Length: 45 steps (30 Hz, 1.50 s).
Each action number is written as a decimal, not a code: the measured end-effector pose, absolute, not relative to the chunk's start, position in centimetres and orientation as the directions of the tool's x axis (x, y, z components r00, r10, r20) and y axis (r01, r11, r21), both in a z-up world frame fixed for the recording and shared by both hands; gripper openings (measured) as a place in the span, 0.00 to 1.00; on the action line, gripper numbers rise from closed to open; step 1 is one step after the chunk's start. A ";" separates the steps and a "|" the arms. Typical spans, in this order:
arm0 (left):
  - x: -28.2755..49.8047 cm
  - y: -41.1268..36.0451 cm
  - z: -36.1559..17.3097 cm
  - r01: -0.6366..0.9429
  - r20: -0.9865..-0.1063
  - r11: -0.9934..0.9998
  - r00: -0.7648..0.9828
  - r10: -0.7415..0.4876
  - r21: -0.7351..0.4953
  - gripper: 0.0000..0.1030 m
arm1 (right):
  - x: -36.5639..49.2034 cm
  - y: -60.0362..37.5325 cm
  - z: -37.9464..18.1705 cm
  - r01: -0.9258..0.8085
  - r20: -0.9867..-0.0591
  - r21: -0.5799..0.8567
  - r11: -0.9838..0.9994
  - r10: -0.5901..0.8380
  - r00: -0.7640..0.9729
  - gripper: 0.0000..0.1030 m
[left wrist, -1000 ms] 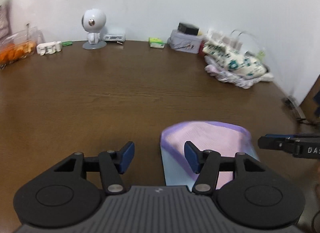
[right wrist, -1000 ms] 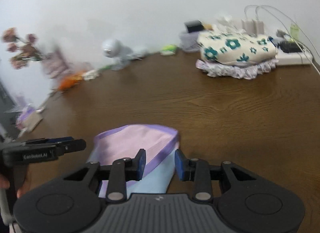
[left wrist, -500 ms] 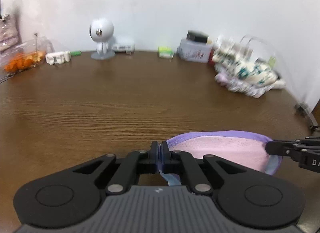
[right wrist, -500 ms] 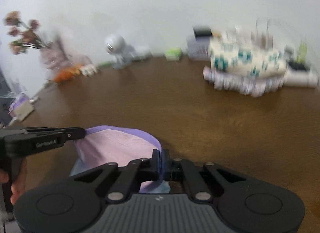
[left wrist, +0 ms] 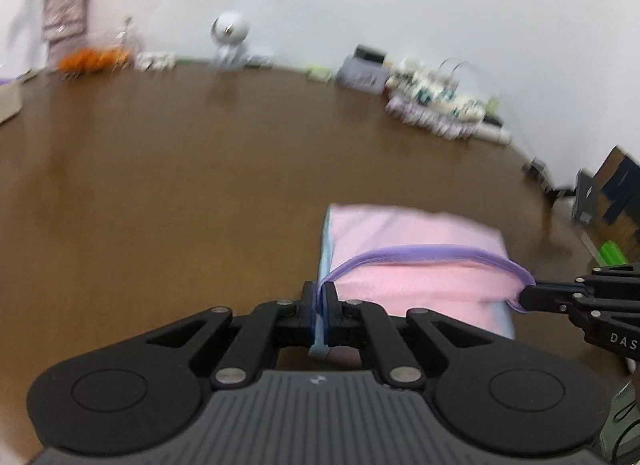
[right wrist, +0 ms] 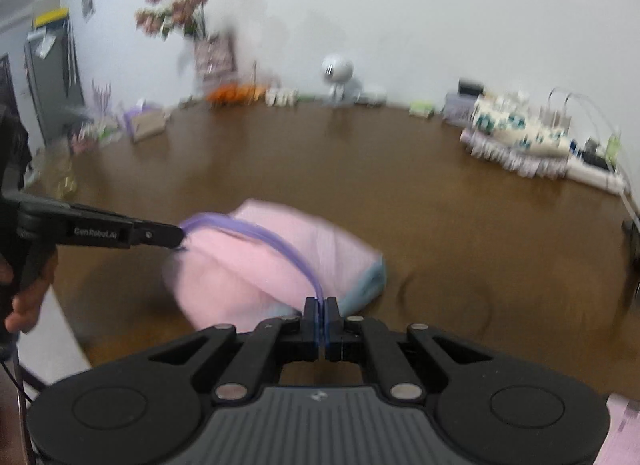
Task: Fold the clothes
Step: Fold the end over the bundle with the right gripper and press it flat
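Observation:
A pink garment (left wrist: 416,233) with a purple trimmed edge and a light blue underside lies on the brown wooden table (left wrist: 160,185), near its front. My left gripper (left wrist: 319,297) is shut on the left end of the purple edge. The right gripper (left wrist: 528,299) comes in from the right of that view and pinches the other end. In the right wrist view the right gripper (right wrist: 322,309) is shut on the purple trim of the garment (right wrist: 248,265). The left gripper (right wrist: 176,235) holds the far end there, so the trim stretches between them, lifted.
A pile of folded floral clothes (left wrist: 440,113) sits at the back right by cables. A white round-headed figure (left wrist: 230,35), small boxes, orange items (left wrist: 92,59) and a flower vase (right wrist: 212,53) line the wall. The table's edge (right wrist: 76,329) runs left of the right gripper.
Both grippers went from open to shut on the purple-trimmed edge. They then pulled it sideways and back across the table, and the pink layer now lies drawn over the cloth.

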<state>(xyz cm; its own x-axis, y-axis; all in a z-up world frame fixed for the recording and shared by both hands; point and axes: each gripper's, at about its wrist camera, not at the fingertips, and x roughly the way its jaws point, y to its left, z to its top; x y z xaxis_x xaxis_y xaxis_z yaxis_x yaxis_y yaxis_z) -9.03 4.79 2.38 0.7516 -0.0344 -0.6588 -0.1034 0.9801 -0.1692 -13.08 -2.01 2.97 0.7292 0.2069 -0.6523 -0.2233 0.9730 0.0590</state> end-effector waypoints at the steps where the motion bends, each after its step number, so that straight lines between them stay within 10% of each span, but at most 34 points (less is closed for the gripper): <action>1: -9.5 5.1 2.4 -0.117 -0.663 0.980 0.748 -0.021 -0.163 0.07 | -13.5 -1.7 2.4 -0.235 -0.677 0.051 0.971 0.207 0.706 0.08; 10: -9.9 5.5 6.2 -0.086 -0.578 0.972 0.814 -0.058 -0.219 0.33 | -15.4 -2.1 5.9 -0.314 -0.539 0.135 0.940 0.335 0.773 0.21; 23: -9.3 3.8 3.3 -0.044 -0.677 0.988 0.733 -0.069 -0.148 0.34 | -15.0 2.3 3.0 -0.253 -0.619 -0.091 0.963 0.144 0.772 0.35; 27: -10.7 5.2 4.1 0.027 -0.658 0.984 0.741 -0.139 -0.177 0.52 | -15.4 3.1 2.8 -0.339 -0.620 -0.082 0.937 0.218 0.753 0.38; 45: -9.6 3.5 2.0 0.081 -0.666 0.980 0.723 -0.185 -0.184 0.33 | -15.1 1.0 1.0 -0.229 -0.657 -0.056 0.972 0.137 0.741 0.30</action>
<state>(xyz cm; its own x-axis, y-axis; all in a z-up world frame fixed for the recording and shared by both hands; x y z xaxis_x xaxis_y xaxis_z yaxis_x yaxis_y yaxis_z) -9.57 3.55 1.99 0.7226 -0.1848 -0.6661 0.0812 0.9796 -0.1836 -15.07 0.98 0.96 0.7412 0.1373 -0.6571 -0.2294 0.9717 -0.0558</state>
